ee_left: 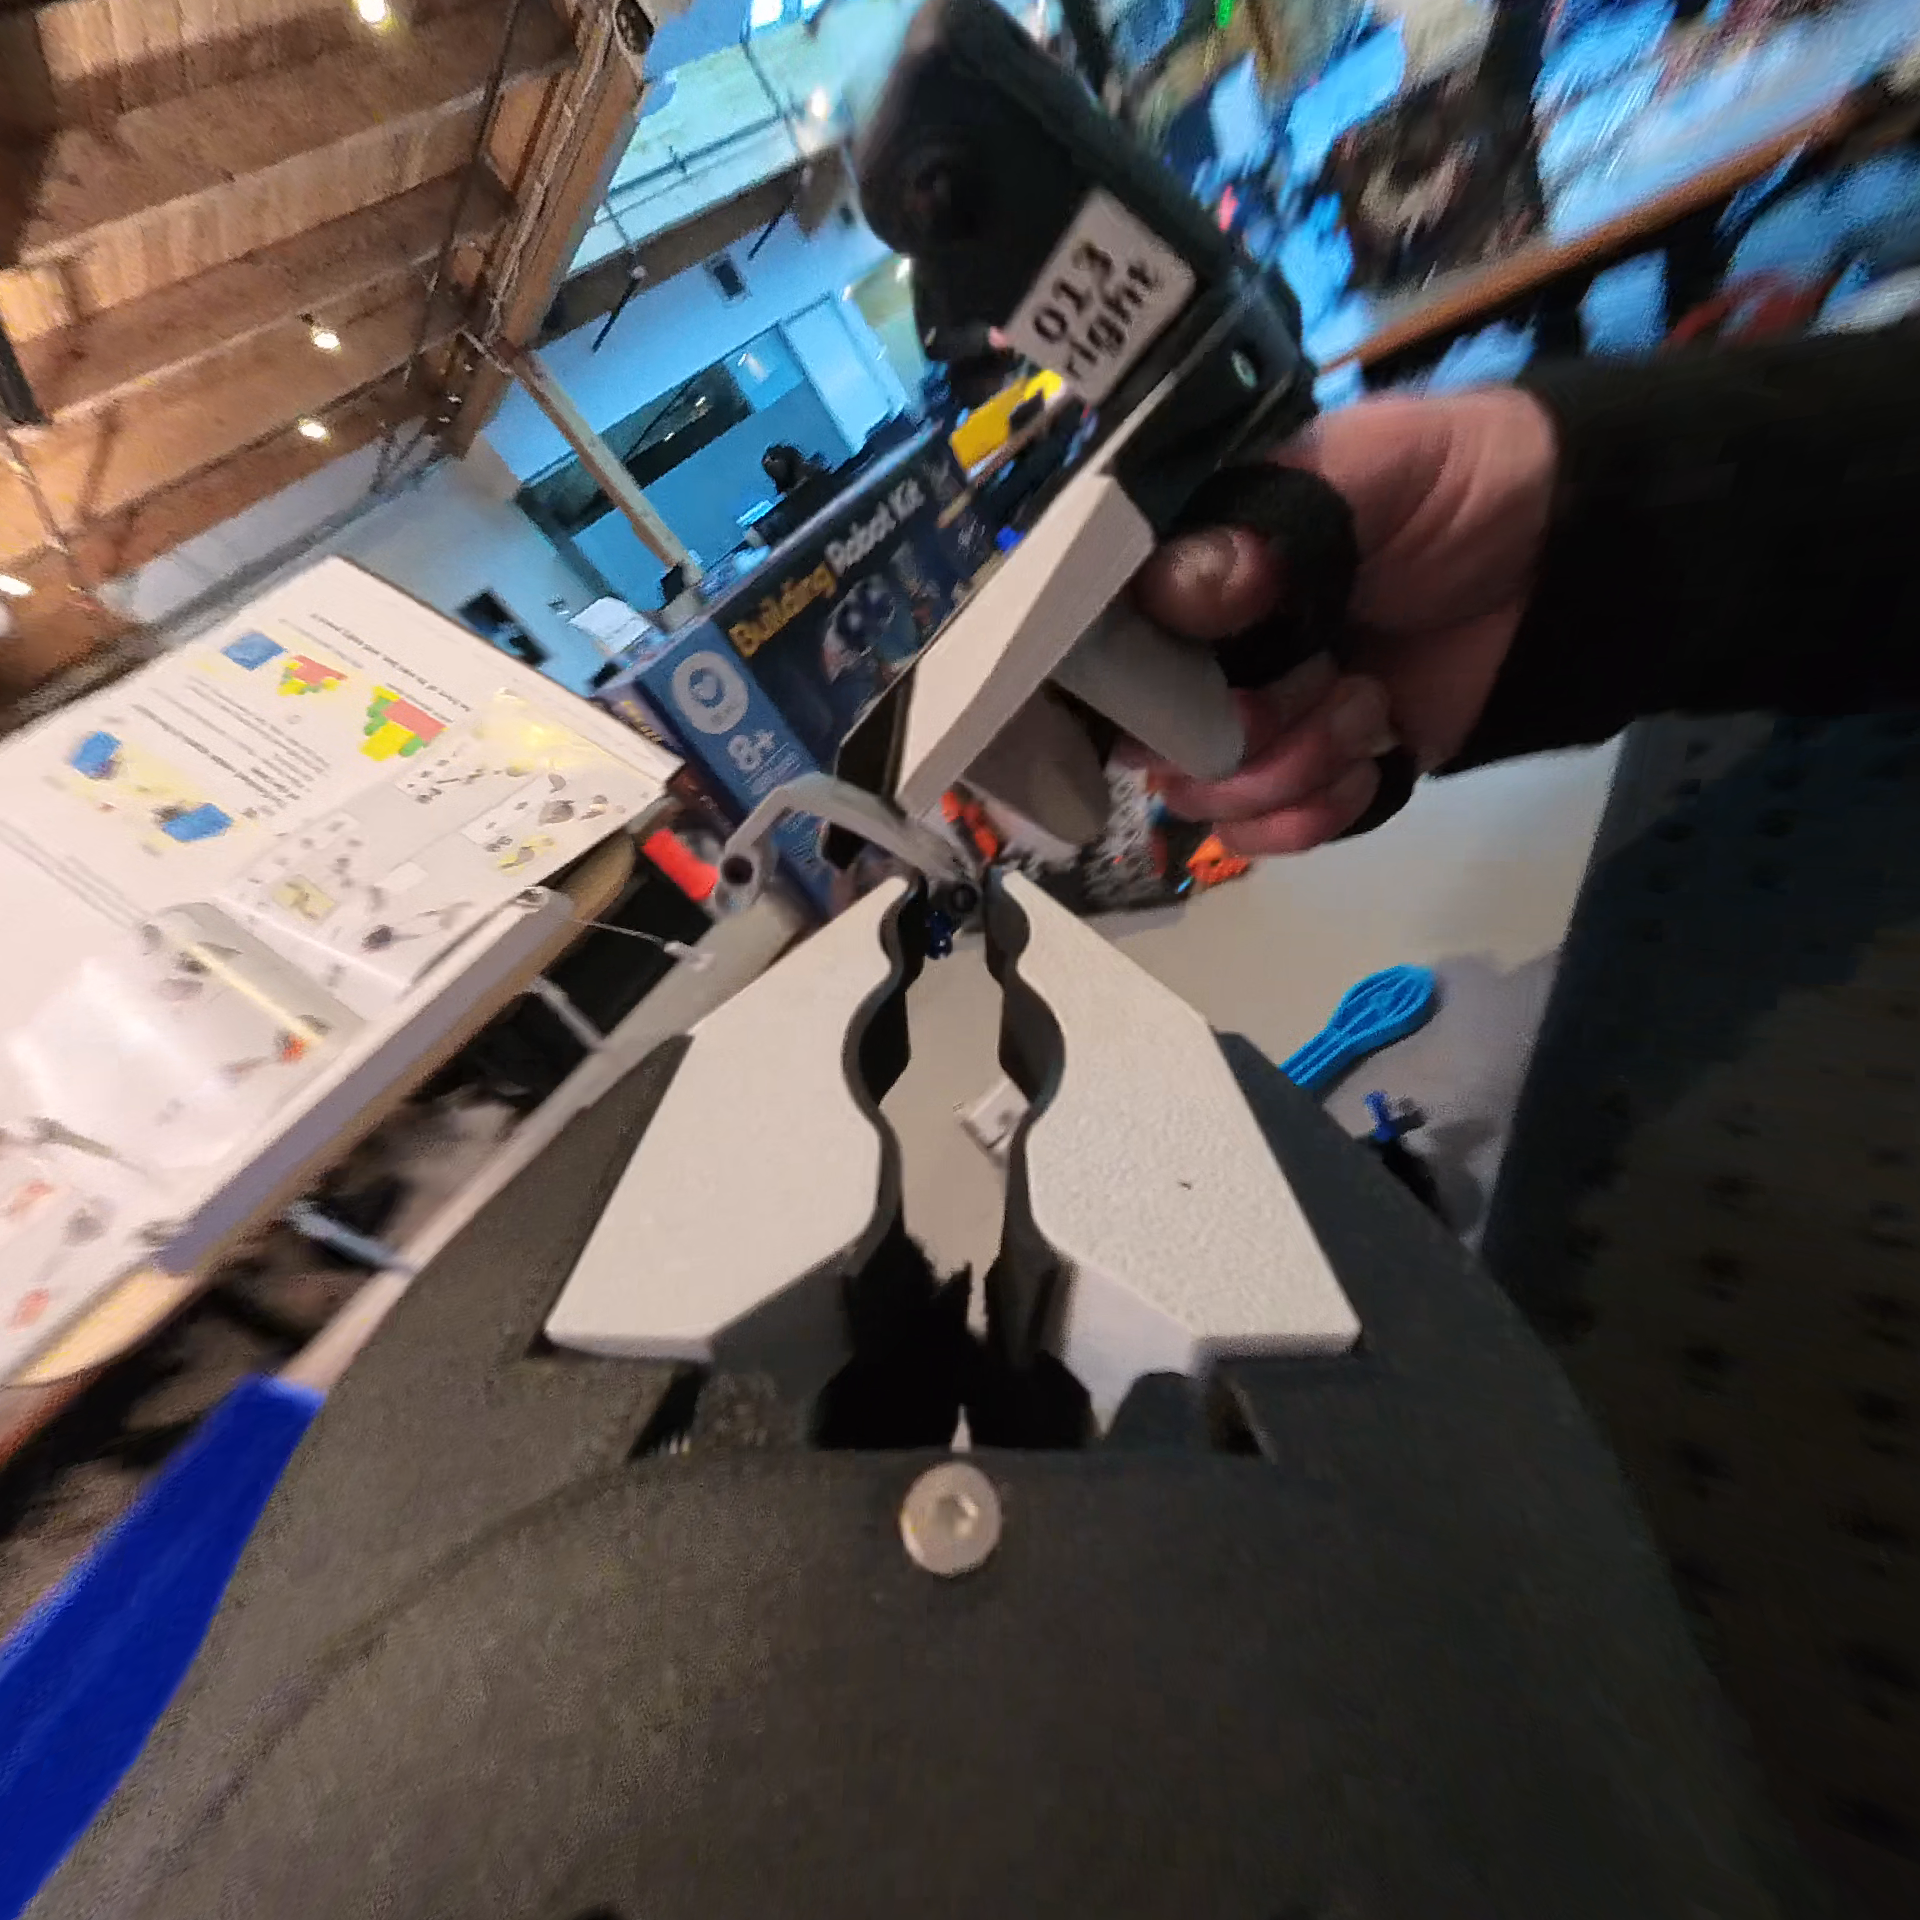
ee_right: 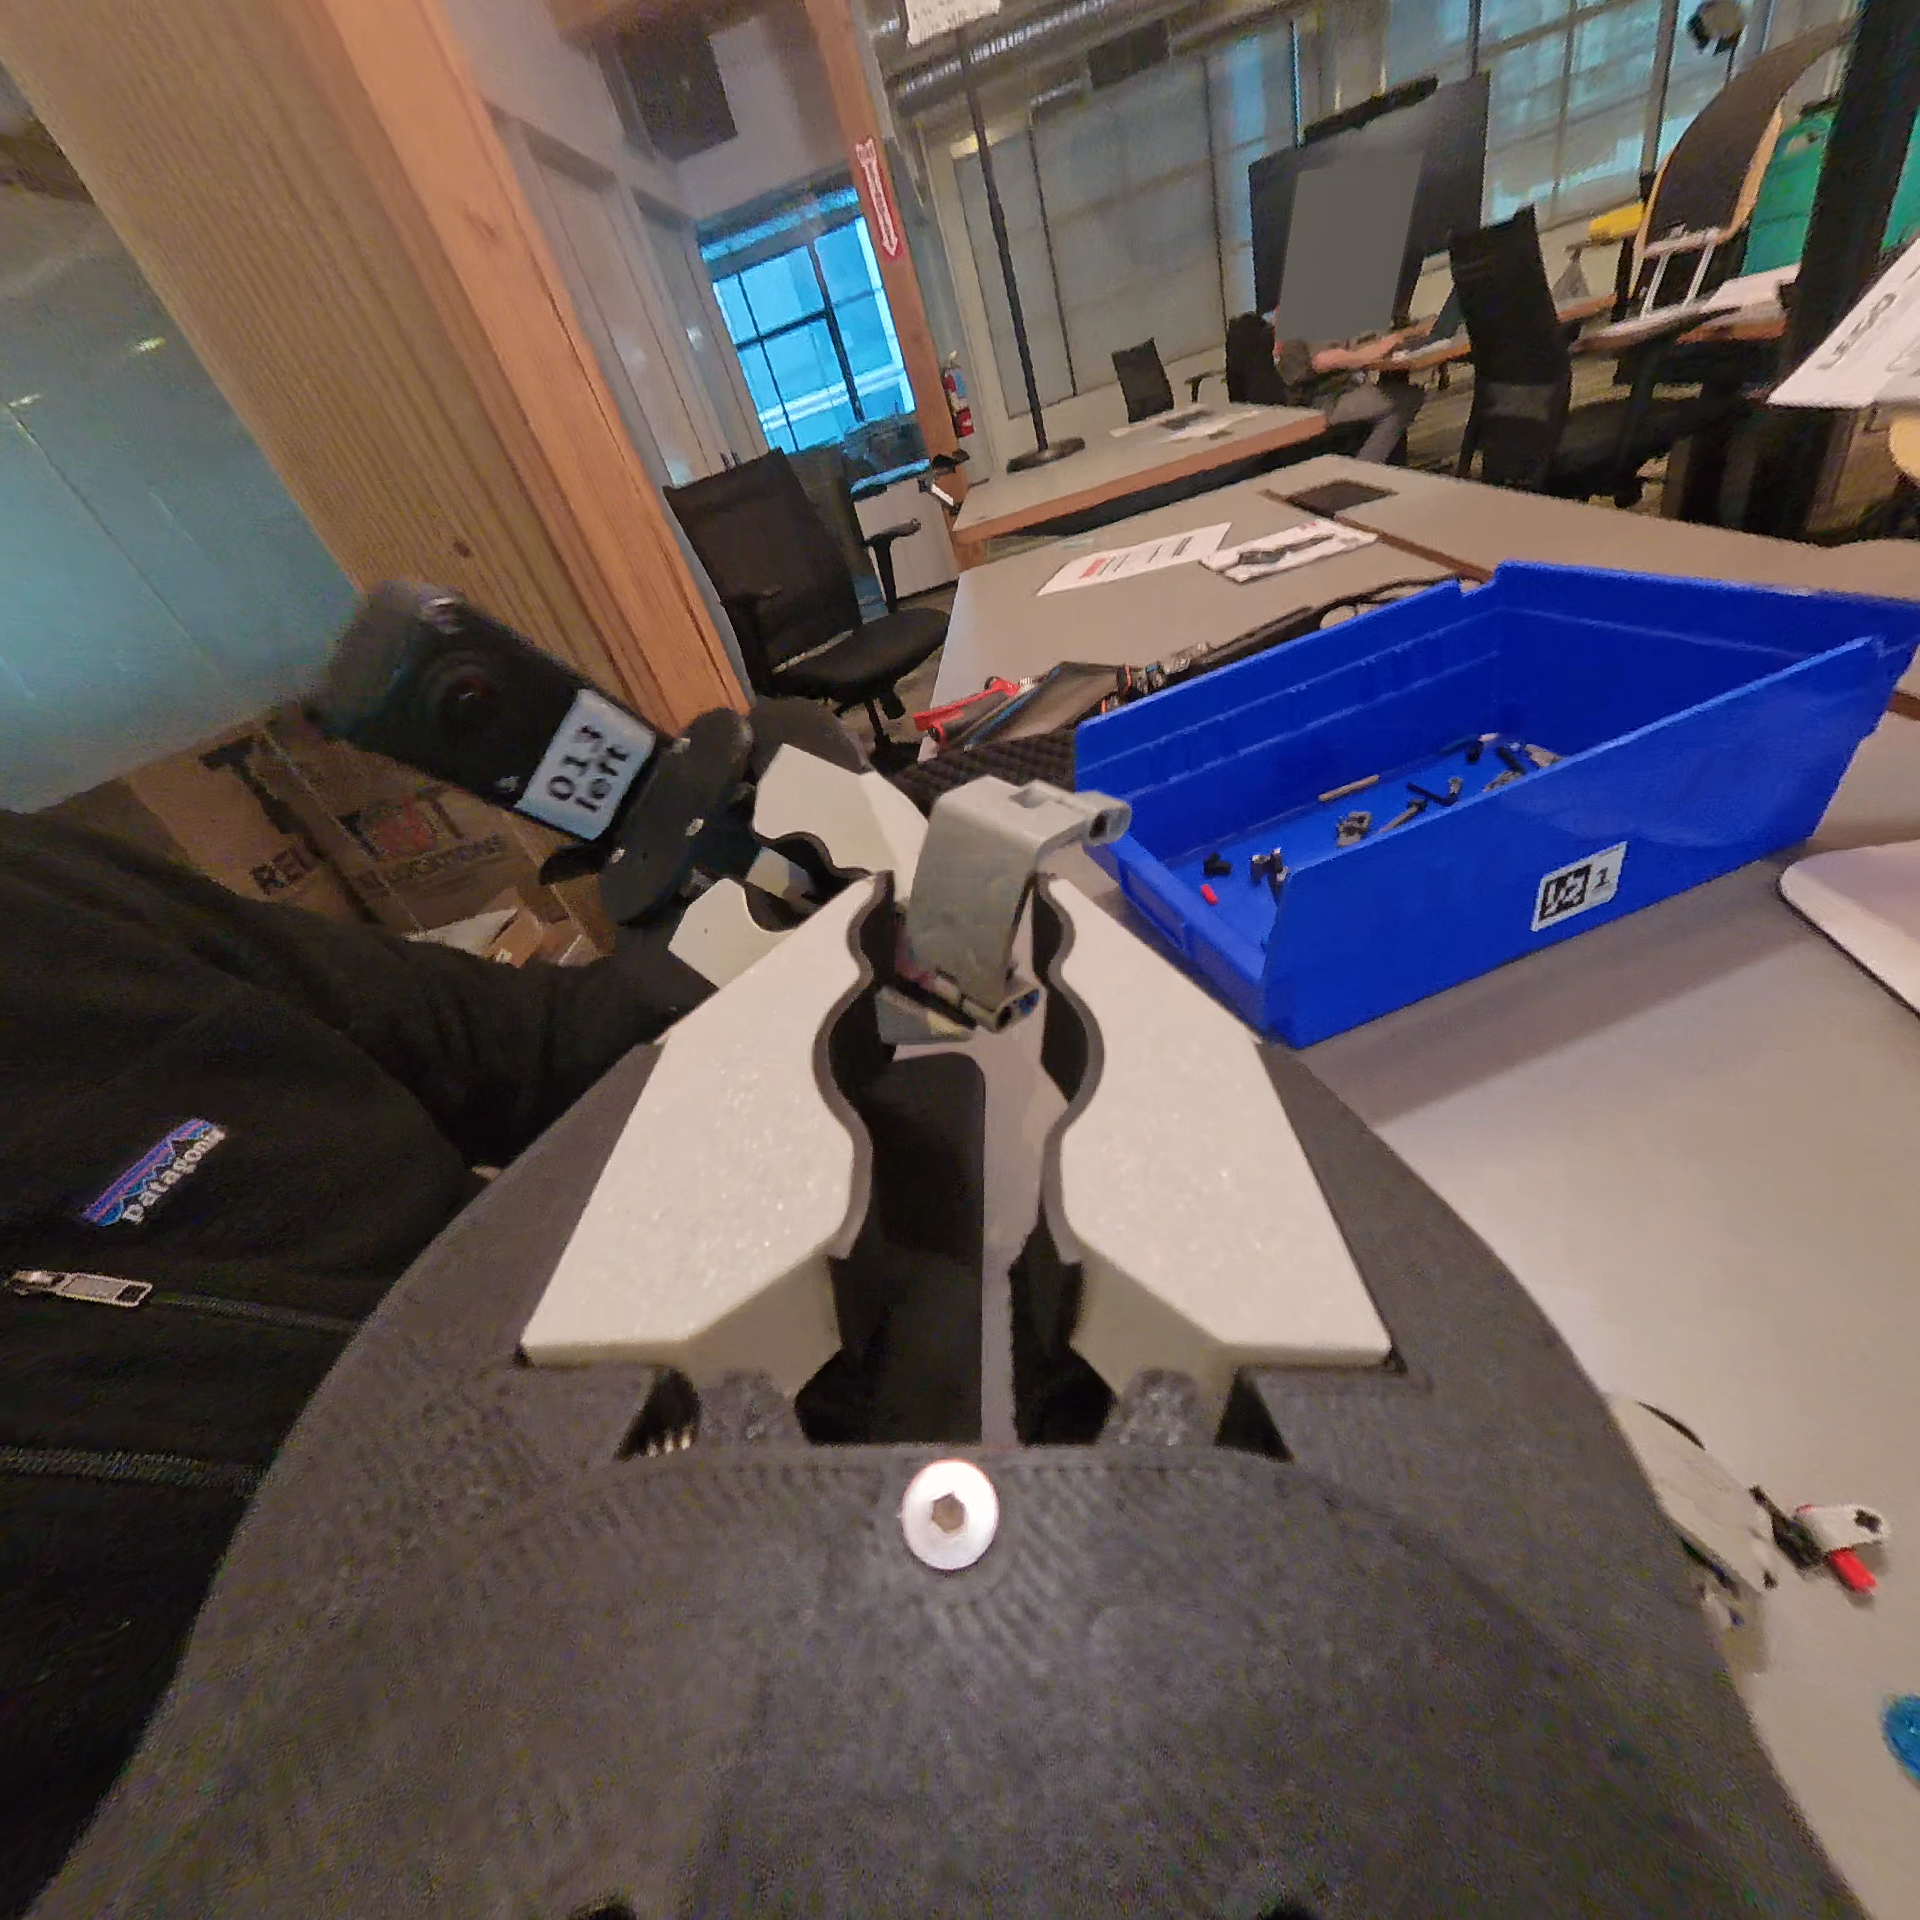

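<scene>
The grey curved piece sits clamped between my right gripper tips; my left gripper, nearly closed, pinches a small blue pin against its end.

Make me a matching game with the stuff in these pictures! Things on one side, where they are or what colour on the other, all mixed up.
Things:
1. grey bent piece
2. storage bin
3. instruction booklet
4. tiny blue pin

Clues:
A. blue, with small parts inside
B. open, propped on a stand
C. held in the right gripper
D. at the tips of the left gripper

Pairs: 1-C, 2-A, 3-B, 4-D
</scene>
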`<state>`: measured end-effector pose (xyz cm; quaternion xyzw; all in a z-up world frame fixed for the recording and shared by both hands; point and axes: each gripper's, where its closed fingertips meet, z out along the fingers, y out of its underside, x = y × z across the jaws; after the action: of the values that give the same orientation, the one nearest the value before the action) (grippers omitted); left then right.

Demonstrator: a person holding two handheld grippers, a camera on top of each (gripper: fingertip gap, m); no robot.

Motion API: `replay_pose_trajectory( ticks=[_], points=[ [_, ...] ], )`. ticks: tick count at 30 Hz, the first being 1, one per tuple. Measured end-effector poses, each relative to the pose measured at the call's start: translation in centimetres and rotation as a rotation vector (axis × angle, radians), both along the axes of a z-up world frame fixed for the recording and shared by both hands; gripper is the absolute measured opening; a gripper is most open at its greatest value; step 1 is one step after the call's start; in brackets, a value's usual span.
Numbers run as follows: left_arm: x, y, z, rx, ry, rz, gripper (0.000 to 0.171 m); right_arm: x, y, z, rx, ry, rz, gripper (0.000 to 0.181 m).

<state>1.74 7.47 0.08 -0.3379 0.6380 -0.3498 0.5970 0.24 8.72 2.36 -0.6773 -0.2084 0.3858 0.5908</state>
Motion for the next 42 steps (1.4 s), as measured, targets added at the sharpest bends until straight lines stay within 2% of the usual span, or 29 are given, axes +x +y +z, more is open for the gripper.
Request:
replay_pose_trajectory(
  ticks=[3, 6, 9, 14, 16, 18, 21, 24, 30, 32, 35, 36, 39, 42],
  points=[
    [-1.3, 0.1, 1.3, -0.283, -0.057, -0.175, 0.007, 0.6, -0.4, 1.0, 0.074, -0.041, -0.051, 0.029],
    [-2.8, 0.3, 2.9, -0.552, -0.096, -0.392, 0.008, 0.5, -0.7, 1.2, 0.185, -0.221, -0.124, 0.038],
    [-3.6, 0.1, 3.3, -0.691, -0.091, -0.529, 0.007, -0.2, -0.5, 0.5, 0.276, -0.454, -0.186, 0.052],
    [-4.4, -0.8, 3.6, -0.891, -0.061, -0.722, 0.007, -1.3, 0.1, 0.1, 0.388, -0.699, -0.231, 0.049],
    [-5.0, -0.8, 4.0, -0.94, -0.071, -0.784, 0.007, -1.4, 0.1, 0.3, 0.393, -0.724, -0.231, 0.046],
    [-5.5, -0.7, 4.0, -0.976, -0.068, -0.844, 0.007, -1.7, -0.2, 0.9, 0.381, -0.666, -0.191, 0.038],
    [-6.0, -0.7, 3.9, -1.002, -0.073, -0.904, 0.007, -1.8, -0.2, 1.4, 0.332, -0.569, -0.141, 0.036],
    [-6.1, -0.7, 3.9, -1.028, -0.074, -0.944, 0.007, -1.8, 0.5, 1.1, 0.31, -0.56, -0.148, 0.03],
    [-6.1, -1.5, 3.8, -1.039, -0.04, -0.98, 0.007, -2.9, 1.0, 0.8, 0.372, -0.635, -0.159, 0.0],
    [-6.1, -1.5, 3.5, -1.045, -0.019, -0.982, 0.007, -2.9, 1.1, 0.7, 0.422, -0.727, -0.192, 0.001],
    [-5.3, -1.4, 2.5, -1.092, 0.056, -0.942, 0.007, -2.1, 1.1, 0.8, 0.583, -0.966, -0.266, 0.0],
    [-5.0, -1.3, 2.1, -1.094, 0.067, -0.92, 0.008, -2.0, 1.2, 0.5, 0.584, -1.001, -0.27, 0.0],
    [-4.7, -0.6, 1.6, -1.077, 0.048, -0.841, 0.017, -1.4, 1.6, 0.1, 0.486, -0.91, -0.244, 0.0],
    [-4.5, -0.6, 1.2, -0.987, 0.047, -0.736, 0.032, -0.7, 1.6, 0.2, 0.389, -0.692, -0.175, 0.0]
  ],
)
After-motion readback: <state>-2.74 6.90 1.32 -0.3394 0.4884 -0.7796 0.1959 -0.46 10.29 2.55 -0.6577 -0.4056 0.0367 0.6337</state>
